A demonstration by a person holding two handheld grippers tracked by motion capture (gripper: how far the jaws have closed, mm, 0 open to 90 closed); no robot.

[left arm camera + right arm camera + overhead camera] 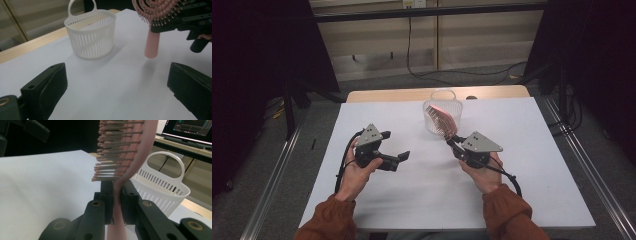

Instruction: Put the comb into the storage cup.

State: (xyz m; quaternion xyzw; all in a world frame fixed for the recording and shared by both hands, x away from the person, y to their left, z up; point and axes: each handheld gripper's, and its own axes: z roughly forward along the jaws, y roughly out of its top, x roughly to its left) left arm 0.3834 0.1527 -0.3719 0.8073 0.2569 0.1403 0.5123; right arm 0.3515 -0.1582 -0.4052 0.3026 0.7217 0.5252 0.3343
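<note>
A pink hairbrush [446, 122] is held upright above the white table, its neck pinched between the jaws of my right gripper [454, 141]. In the right gripper view the jaws [116, 200] close on the brush [130, 152], bristles to the left. A white slotted basket [432, 127] with a loop handle stands just behind the brush. My left gripper [395, 145] hovers open at the table's left-middle, nothing between its jaws. In the left gripper view [117, 87] the basket [91, 35] is ahead, and the brush handle [152, 43] hangs from the right gripper [185, 17].
The white sheet [377, 200] covers most of the table; a strip of bare wood [402, 94] shows at the far edge. Dark curtains and stands flank the table, cables lie on the floor behind. A monitor [190, 130] sits on a desk beyond the basket.
</note>
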